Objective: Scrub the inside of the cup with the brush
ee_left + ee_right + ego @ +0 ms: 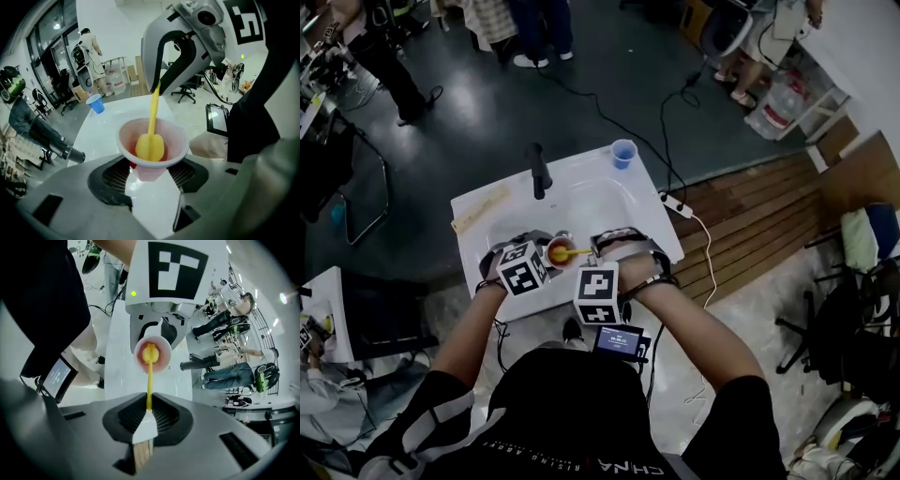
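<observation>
Now left gripper (149, 174) fingers are hugging the pink cup (176, 143), right gripper (148, 409) fingers pinching the yellow brush (150, 376) inside.

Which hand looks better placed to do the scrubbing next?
Right. The right tongs grip the yellow brush, its head already inside the red cup; the left tongs only hold that cup.

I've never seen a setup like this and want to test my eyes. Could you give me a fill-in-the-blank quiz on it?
The left tongs grip a red cup, and the right tongs grip a ___ brush.
The brush's head is ___ the red cup.
A second cup at the far edge of the sink is ___.
Missing words: yellow; inside; blue.
</observation>
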`<state>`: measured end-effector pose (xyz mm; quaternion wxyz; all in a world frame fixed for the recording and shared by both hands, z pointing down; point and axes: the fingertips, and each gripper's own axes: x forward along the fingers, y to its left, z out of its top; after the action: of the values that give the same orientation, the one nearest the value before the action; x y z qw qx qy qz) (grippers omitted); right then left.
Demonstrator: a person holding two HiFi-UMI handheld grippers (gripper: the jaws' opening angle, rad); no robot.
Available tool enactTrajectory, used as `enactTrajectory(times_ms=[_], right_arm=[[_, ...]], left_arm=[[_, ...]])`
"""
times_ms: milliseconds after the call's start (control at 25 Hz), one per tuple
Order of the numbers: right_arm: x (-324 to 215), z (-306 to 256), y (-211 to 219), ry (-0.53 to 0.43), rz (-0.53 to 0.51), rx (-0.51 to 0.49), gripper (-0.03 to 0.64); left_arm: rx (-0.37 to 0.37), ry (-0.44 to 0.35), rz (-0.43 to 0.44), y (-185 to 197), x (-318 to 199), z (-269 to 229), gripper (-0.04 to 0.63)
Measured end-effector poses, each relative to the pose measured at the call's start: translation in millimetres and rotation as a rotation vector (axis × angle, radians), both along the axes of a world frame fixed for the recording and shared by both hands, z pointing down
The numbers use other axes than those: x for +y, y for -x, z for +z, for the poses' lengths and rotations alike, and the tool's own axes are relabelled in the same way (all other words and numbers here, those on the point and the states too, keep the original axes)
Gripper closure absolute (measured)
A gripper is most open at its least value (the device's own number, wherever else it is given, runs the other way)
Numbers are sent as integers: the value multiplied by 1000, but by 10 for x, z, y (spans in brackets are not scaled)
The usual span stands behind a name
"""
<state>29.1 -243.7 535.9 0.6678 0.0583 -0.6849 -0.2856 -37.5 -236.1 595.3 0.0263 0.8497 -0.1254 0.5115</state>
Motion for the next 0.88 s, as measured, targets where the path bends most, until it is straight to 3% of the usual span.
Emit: enactTrajectory(times_ms=[160,360,520,720,880], right_arm=[[17,100,-10,2,16,52,572],[144,206,-6,42,38,49,572],[246,251,65,85,81,-14,572],[295,163,164,135,158,-138,572],[264,64,194,140,204,-181,572]], left_arm=[[-20,-15,-3,33,26,-13,336],[-60,-36,-5,98,56,-28,335],[-109,-35,11,162,84,34,336],[-133,-32,6,200,61,98,336],[-145,-29,13,186,64,145,336]])
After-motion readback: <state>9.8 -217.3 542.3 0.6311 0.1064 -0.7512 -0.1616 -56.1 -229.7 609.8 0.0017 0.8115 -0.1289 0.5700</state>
